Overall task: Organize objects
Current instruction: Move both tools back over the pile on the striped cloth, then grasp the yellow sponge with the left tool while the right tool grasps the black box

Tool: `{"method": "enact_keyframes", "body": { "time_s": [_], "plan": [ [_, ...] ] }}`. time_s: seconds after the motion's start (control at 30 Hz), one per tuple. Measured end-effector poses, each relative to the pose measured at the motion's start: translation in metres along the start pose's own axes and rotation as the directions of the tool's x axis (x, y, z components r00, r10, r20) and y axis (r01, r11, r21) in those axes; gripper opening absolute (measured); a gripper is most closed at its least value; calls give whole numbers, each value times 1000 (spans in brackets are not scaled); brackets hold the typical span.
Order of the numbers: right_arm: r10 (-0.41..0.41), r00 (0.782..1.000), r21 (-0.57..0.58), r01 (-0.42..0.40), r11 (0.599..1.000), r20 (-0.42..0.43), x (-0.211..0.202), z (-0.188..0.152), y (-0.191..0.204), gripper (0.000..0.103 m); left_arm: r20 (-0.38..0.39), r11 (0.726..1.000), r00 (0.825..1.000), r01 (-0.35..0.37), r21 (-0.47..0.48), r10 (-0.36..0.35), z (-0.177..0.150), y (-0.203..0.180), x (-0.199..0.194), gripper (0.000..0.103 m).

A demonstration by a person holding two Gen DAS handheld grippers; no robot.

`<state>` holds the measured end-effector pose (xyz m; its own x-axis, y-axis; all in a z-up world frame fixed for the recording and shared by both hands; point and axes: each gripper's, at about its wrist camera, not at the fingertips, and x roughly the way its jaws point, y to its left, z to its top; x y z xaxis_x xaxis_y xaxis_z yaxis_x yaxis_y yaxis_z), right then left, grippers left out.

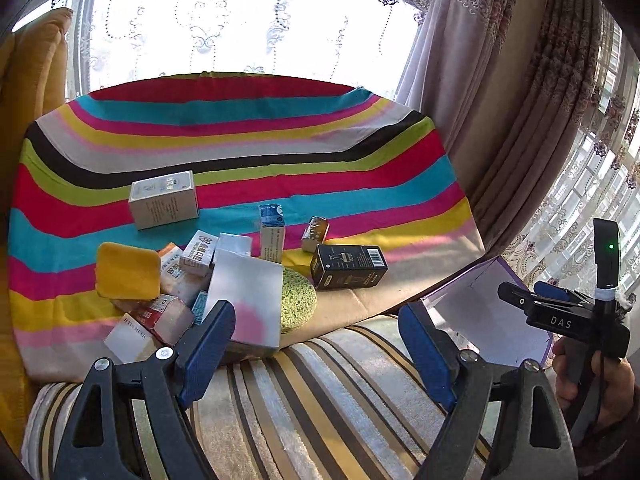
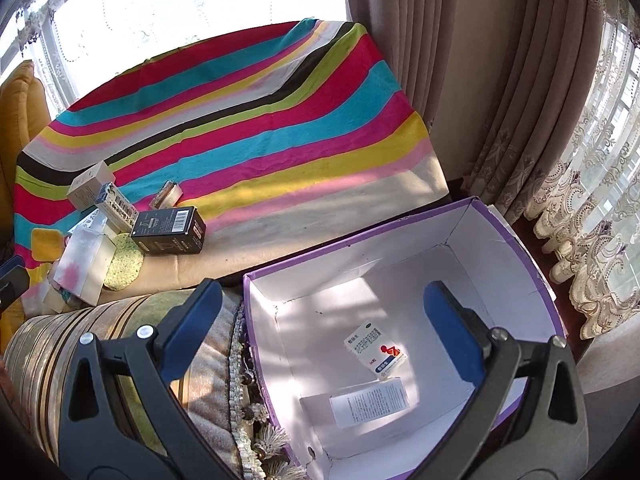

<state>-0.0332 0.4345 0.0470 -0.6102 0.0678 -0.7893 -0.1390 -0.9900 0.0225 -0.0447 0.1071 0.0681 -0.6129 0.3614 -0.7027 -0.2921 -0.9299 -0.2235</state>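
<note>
A pile of small boxes lies on the striped cloth (image 1: 240,144): a black box (image 1: 349,266), a yellow sponge (image 1: 128,271), a green sponge (image 1: 298,300), a white-pink box (image 1: 246,304) and a grey-white carton (image 1: 164,200). My left gripper (image 1: 320,344) is open and empty above the striped cushion, just short of the pile. My right gripper (image 2: 320,320) is open and empty over the purple box (image 2: 516,232), which holds two small white cartons (image 2: 376,350). The purple box (image 1: 488,312) and the right gripper's body (image 1: 568,316) show at the right of the left wrist view.
A striped cushion (image 1: 320,400) with a tasselled edge (image 2: 244,364) runs along the near side, between the cloth and the purple box. Curtains (image 1: 520,100) hang at the right and lace curtains cover the window behind. An orange cushion (image 1: 32,80) stands at the far left.
</note>
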Motion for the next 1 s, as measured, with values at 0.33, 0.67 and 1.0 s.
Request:
{"method": "enact_keyframes", "body": {
  "time_s": [0.33,0.67,1.0],
  "plan": [
    [124,992,-65,-126,990,-33,3,4,40,102,-35,986,996,-82,-145,78,-15,68,-10,85],
    [205,971,-123,-219,968,-121,22,8,84,102,-74,965,987,-156,-210,143,-17,113,-9,84],
    [207,963,-159,-235,959,-174,49,17,116,102,-105,953,969,-242,-184,226,5,132,15,84]
  ]
}}
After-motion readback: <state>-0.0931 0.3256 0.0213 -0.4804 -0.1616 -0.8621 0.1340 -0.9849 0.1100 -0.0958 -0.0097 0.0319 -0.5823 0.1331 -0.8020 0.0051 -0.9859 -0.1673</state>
